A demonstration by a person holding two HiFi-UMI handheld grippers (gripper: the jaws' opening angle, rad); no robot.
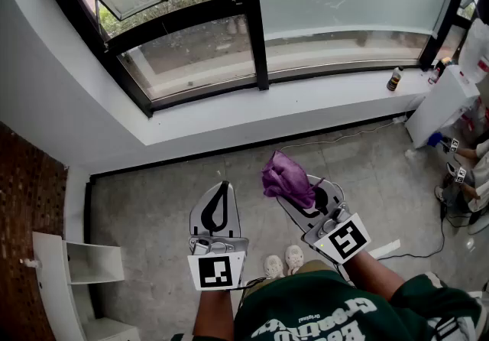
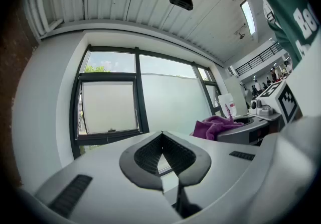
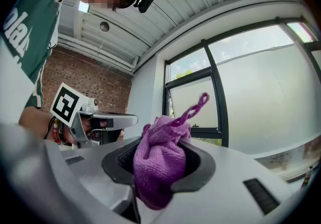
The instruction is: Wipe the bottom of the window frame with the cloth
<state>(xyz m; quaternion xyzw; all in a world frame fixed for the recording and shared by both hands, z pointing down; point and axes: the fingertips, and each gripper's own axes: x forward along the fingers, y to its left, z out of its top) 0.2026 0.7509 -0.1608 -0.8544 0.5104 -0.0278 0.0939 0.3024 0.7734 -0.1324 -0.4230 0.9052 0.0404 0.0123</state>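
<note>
Cloth (image 1: 287, 176): bunching in clamping jaws of right gripper (image 1: 296, 193); likely slipping against window frame (image 1: 206, 91).
Left gripper (image 1: 220, 206): hanging shut, holding nothing.

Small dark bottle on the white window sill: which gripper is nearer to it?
Right. The right gripper, holding the purple cloth, is below and left of the small dark bottle in the head view; the left gripper is even farther left.
</note>
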